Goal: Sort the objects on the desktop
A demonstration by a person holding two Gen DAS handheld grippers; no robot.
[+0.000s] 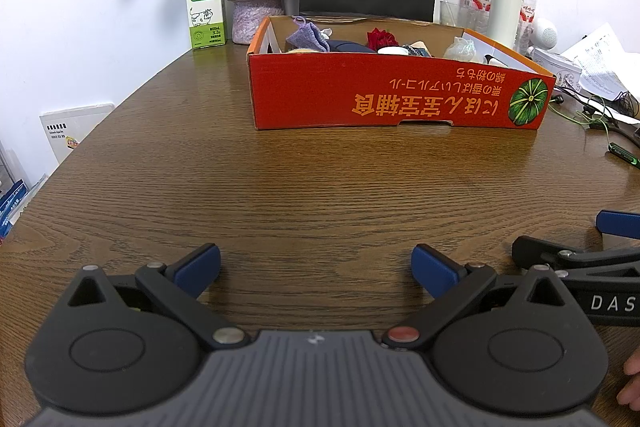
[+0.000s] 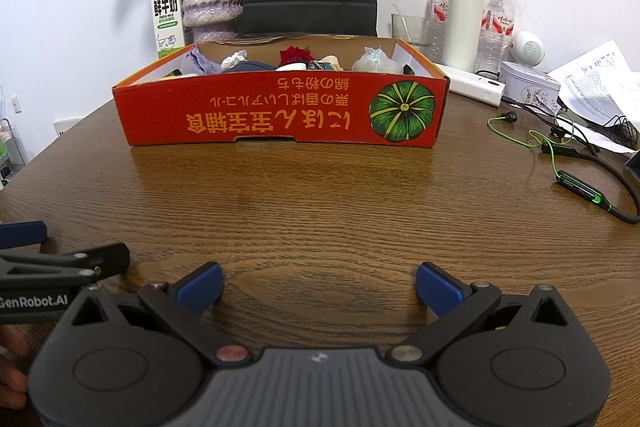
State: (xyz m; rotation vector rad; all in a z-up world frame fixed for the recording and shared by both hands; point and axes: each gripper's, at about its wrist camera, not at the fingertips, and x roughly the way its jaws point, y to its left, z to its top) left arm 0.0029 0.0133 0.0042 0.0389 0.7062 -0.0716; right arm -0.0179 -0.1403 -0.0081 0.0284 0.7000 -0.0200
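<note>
Both grippers, left gripper [image 1: 316, 269] and right gripper [image 2: 319, 287], are hovering with fingers spread and empty above the counter [image 2: 320, 195]; sorted items are sitting in the red box [image 2: 280, 115] ahead. Side-by-side grippers are risking collision; earphone cable [image 2: 552, 143] may snag.

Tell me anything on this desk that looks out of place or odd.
The orange box stands with its printed lettering upside down to both cameras. To its right, a green earphone cable sprawls loose across the wooden table. Nothing looks spilled or broken.
</note>
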